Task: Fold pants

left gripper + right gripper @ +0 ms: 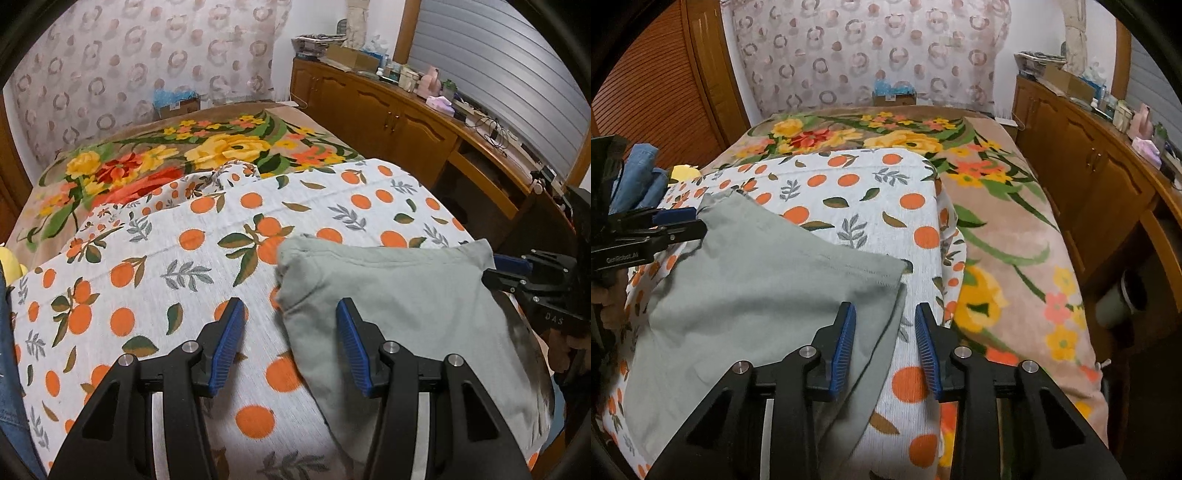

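Bedroom surroundings framed everything: a bed [1015,236] covered by a flowered blanket [155,166], with a white sheet printed with oranges [177,266] spread over its near part. Nearest each camera stood its own gripper. The left gripper [290,345] had its jaws parted with nothing between the blue pads [231,347]; its right-hand pad hung over the near left edge of the pants [399,314], its left-hand one over bare sheet. The right gripper [885,349] likewise had its jaws apart, narrower than the left's, gripping nothing; the pants' right edge ran beneath its left-hand pad, while the other pad hung over the sheet. Whether any pad touched the cloth could not be told.

One pair of grey-green pants lay folded into a rough rectangle on the orange-print sheet, between the two grippers. In the right wrist view, the left gripper sat at the pants' far left corner; in the left wrist view, the right gripper sat just beside the far right corner.

Farther back, the sheet bunched into a ridge against the blanket. One cardboard box with blue contents [894,92] stood at the bed's head below a circle-patterned curtain [864,51]. Along the right ran a wooden cabinet [376,110] whose worktop carried bottles and boxes too crowded to count.
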Demonstrator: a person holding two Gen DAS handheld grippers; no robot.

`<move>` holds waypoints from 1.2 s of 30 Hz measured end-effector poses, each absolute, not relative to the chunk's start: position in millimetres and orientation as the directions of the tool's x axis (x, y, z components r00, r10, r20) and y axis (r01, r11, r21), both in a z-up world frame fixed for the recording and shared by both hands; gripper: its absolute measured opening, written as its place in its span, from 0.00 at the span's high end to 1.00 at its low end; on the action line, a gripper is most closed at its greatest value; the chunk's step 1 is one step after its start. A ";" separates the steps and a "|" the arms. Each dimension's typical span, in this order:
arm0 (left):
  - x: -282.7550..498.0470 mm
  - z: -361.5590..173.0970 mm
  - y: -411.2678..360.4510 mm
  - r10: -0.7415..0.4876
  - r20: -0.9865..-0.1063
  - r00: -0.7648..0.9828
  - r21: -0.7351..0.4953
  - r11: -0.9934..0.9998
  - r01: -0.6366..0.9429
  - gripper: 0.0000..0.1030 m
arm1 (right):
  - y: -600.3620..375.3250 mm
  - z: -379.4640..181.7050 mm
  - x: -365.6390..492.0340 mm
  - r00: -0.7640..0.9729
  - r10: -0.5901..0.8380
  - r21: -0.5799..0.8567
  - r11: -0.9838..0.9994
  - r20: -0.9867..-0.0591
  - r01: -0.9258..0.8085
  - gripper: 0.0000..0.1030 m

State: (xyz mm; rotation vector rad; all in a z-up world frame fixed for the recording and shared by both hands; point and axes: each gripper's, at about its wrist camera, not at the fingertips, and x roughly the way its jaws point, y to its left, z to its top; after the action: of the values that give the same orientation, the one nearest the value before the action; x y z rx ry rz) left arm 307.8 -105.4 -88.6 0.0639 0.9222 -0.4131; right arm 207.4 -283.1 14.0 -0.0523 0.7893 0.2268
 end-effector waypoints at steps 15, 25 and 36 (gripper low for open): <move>310.5 -94.5 -116.8 -0.373 -0.781 0.501 -0.158 0.894 0.419 0.80 | -281.2 15.7 203.4 0.684 0.260 0.068 0.953 -0.682 -0.294 0.96; 278.3 -52.9 -105.7 -0.397 -0.696 0.598 -0.155 0.897 0.415 0.92 | -273.1 41.4 170.7 0.764 0.281 0.064 0.951 -0.581 -0.301 0.96; 210.9 19.5 -71.5 -0.412 -0.549 0.727 -0.125 0.901 0.416 0.92 | -248.0 88.1 107.0 0.840 0.303 0.006 0.942 -0.449 -0.337 0.96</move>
State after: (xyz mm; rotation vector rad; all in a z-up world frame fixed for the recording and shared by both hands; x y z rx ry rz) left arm 210.9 -71.5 19.5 0.0068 0.6039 -0.4562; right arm 107.0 -248.0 88.1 -0.0742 0.4619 0.3387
